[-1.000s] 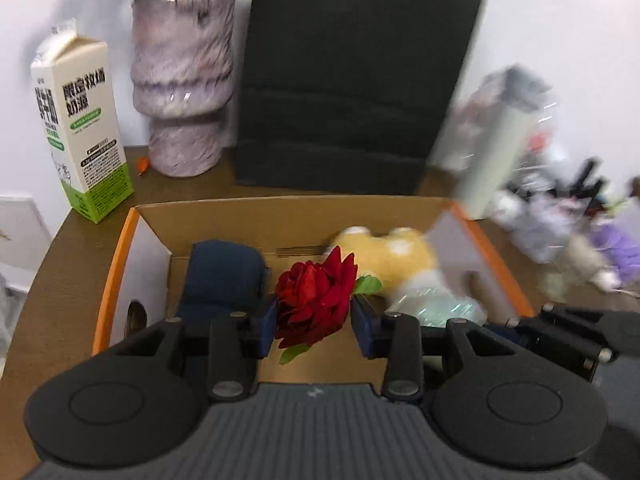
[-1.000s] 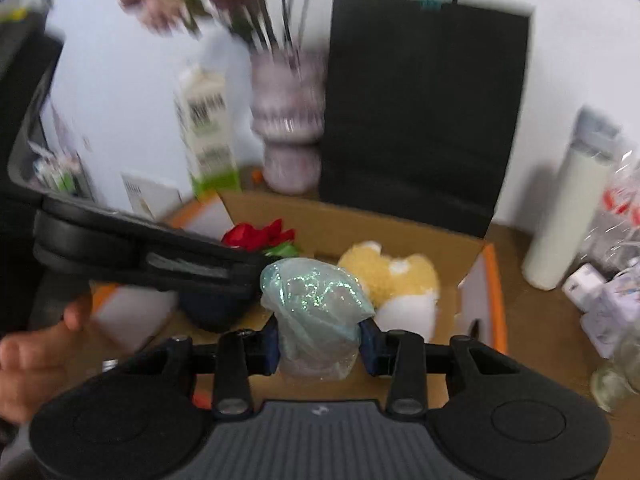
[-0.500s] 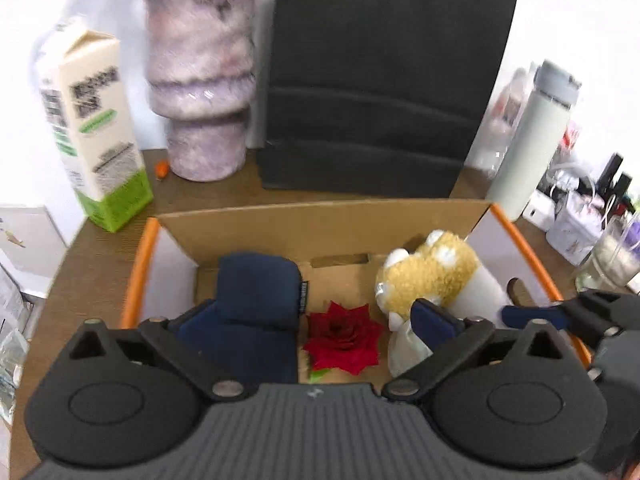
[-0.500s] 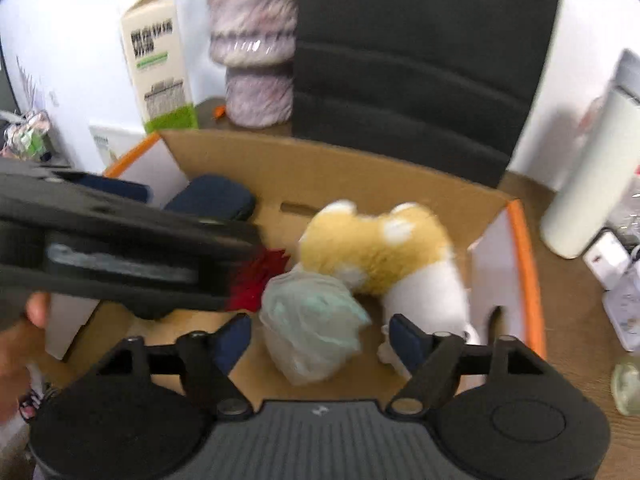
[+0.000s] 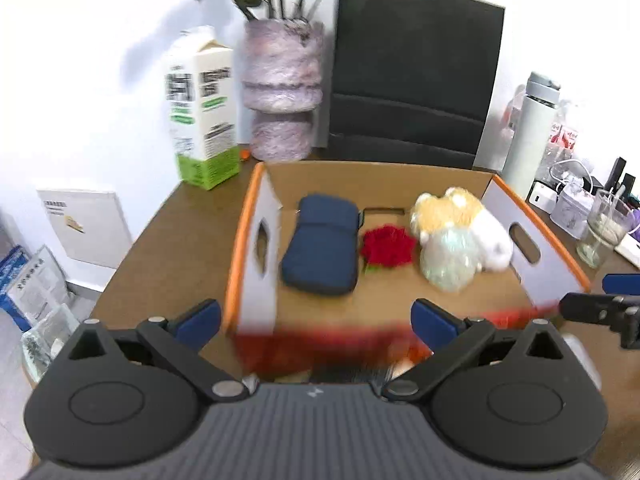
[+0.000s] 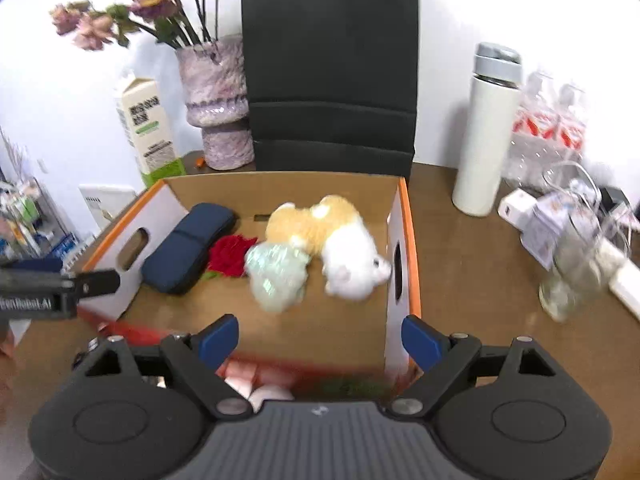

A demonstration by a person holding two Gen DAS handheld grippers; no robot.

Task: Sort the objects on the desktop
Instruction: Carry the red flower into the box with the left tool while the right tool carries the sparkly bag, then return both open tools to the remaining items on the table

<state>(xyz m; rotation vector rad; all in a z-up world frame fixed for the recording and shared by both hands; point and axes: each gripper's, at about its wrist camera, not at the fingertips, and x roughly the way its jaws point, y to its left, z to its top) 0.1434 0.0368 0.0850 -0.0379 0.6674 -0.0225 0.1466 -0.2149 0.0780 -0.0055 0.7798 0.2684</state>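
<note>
A brown desk (image 6: 472,248) against a white wall is carrying the cardboard box (image 6: 404,216), which is holding the red flower (image 5: 387,245), the pale green bundle (image 6: 276,270), the plush toy (image 6: 320,236) and the navy pouch (image 5: 322,254). All four are lying ahead of and below both tools, the pouch's long axis running front to back. The left tool (image 5: 316,318), spread and empty, is sitting nearer the pouch; the right tool (image 6: 320,336), its jaws having just been opening with nothing between them, is sitting nearer the plush toy.
</note>
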